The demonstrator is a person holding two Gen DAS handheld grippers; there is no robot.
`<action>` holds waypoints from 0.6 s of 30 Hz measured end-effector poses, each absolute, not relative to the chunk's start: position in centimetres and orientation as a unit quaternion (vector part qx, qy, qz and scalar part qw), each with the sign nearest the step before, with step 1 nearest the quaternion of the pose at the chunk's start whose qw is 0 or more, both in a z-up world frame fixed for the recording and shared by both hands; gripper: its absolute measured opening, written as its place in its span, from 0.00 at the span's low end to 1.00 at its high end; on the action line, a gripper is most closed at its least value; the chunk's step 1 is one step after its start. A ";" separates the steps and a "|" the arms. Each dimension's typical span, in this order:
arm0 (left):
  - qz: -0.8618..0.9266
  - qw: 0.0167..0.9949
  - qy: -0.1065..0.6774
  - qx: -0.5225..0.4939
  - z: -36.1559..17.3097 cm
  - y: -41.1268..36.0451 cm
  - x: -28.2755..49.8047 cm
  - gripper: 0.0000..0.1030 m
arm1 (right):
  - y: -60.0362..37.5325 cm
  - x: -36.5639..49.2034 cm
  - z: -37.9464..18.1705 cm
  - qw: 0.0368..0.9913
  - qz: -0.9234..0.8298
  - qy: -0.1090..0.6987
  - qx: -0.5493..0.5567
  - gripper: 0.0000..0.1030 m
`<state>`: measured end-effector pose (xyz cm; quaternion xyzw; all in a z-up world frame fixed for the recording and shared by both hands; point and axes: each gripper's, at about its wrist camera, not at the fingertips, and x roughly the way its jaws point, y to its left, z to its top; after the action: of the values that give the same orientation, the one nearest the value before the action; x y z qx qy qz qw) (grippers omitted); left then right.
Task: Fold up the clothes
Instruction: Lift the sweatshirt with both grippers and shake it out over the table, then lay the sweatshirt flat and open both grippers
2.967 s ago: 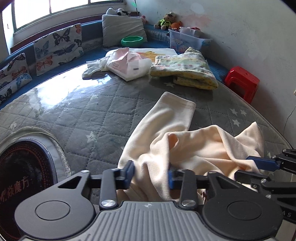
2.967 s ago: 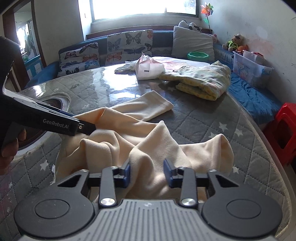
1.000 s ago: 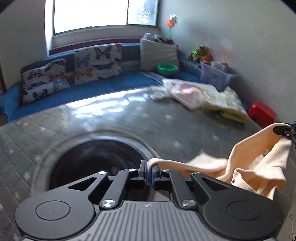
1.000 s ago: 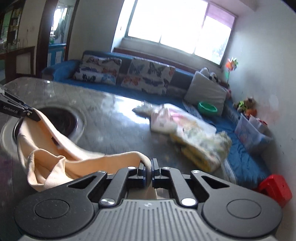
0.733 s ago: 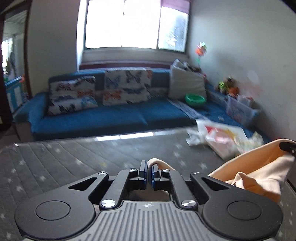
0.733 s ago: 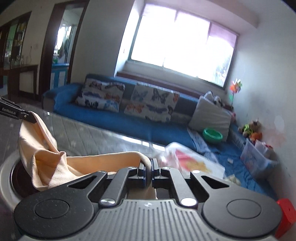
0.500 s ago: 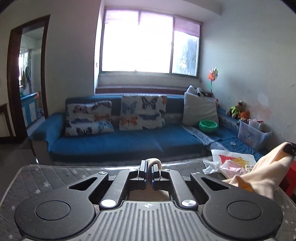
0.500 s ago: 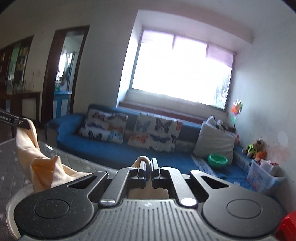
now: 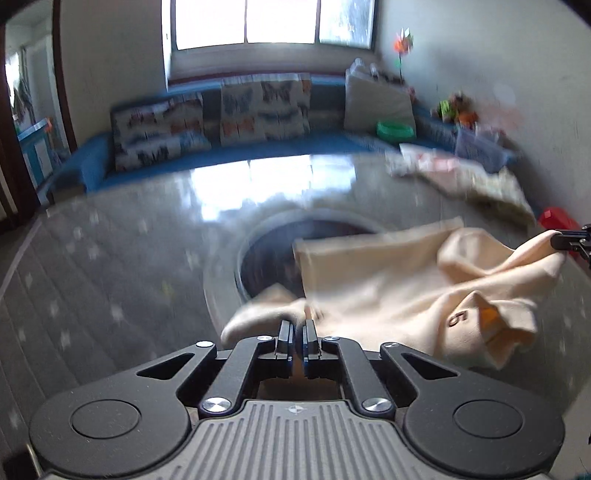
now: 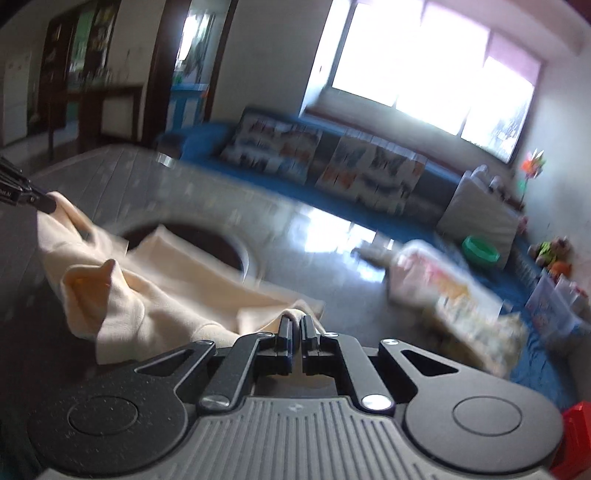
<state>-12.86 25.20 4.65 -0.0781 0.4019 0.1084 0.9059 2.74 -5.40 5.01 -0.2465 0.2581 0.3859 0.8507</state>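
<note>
A round, grey quilted table (image 9: 110, 295) with pale star marks is filling the lower half of both views; a glossy sheet over it is reflecting the window light at about 12 o'clock in the left wrist view; a dark circular inset (image 9: 273, 254) ringed in pale metal is sitting near the table's middle. A blue sofa (image 9: 258, 151) is running along the far wall beneath a bright window (image 9: 273, 22); butterfly-print cushions (image 9: 262, 107) are leaning against its back; a green bowl (image 9: 394, 129) is resting on the seat at 1 o'clock. A blurred heap of patterned cloth (image 10: 454, 291) is lying on the table at 3 o'clock in the right wrist view; a red stool (image 9: 557, 218) is showing past the table's edge.

The cream garment (image 9: 406, 291) is hanging slack over the table between the two grippers, partly covering the dark inset; a small dark mark is showing on its fabric near a peaked fold.

The left gripper (image 9: 297, 332) is pointing downward toward the table, jaws clenched on a fold of the cream garment at 6 o'clock of its own view; its tip is appearing at 9 o'clock in the right wrist view. The right gripper (image 10: 295, 328) is angling downward likewise, jaws pinched on another edge of the same garment; its tip is appearing at 3 o'clock in the left wrist view, cloth trailing from it.
</note>
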 end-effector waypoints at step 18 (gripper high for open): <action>0.031 0.909 0.413 -0.040 1.5 20.3 -15.6 0.48 | -8.5 1.3 1.1 0.838 0.371 0.333 -0.223 0.42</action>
<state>-15.61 20.27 1.50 -0.0400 0.4131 0.0305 0.9093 1.28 -8.54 1.11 -0.2229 0.3326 0.3708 0.8380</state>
